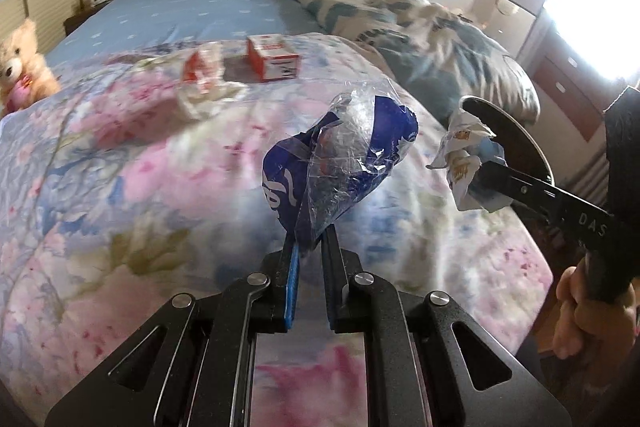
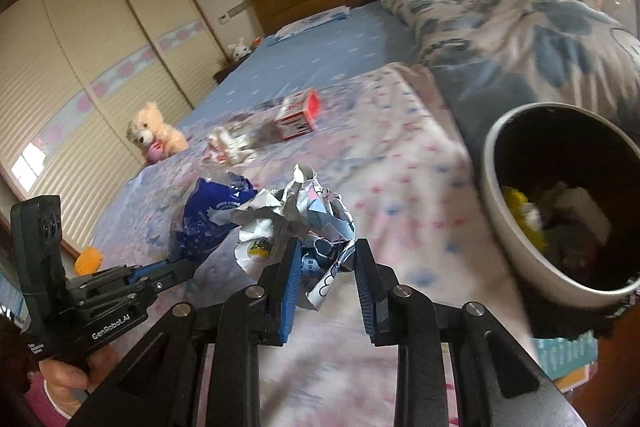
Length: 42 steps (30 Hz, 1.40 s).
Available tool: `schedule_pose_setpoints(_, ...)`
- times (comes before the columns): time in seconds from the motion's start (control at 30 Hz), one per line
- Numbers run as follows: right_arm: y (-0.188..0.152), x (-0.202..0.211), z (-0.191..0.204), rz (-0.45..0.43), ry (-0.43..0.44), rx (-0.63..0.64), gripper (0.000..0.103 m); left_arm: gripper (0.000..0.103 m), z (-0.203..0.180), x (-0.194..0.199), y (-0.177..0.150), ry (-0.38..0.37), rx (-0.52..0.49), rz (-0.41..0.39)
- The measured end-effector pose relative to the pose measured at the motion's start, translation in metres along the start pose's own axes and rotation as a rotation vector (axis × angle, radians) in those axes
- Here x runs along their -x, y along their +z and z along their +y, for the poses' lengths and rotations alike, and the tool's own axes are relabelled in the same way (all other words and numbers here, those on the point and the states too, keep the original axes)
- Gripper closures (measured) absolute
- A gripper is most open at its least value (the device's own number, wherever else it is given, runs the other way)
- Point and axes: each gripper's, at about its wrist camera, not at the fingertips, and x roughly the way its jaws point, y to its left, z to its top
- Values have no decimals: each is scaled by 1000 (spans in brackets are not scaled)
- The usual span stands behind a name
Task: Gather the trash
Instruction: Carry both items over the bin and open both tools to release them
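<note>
Both claws are clamped on trash and held up above the bed. Left gripper [image 1: 308, 247] has its jaws nearly closed, pinching the tail of a blue plastic wrapper [image 1: 340, 163] that stands up from the fingertips. Right gripper [image 2: 326, 259] is a little wider, its pads pressing a crumpled paper wad [image 2: 296, 219] between them.

Just beside the bed's edge, to the right of both loads, sits the trash bin [image 2: 504, 219], dark inside with some scraps already at the bottom. I judge the step to be the carry to that bin: bring each load fully over the rim before letting go, one at a time, since the light wrapper could drift.

Further up the flowered quilt [image 1: 160, 187] a red box [image 1: 274, 58] and a clear torn wrapper [image 1: 202, 75] still lie uncollected.
</note>
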Motion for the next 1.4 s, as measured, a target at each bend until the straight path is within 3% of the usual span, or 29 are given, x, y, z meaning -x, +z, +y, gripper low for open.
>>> schedule_pose_setpoints(0.77, -12, 62, -79, -85, -107, -123, 76, 93, -85, -11, 13, -50, -127, 24)
schedule_pose_setpoints(1.4, -10, 90, -113, -141, -148, -178, 76, 93, -133, -18, 26, -82, -206, 24)
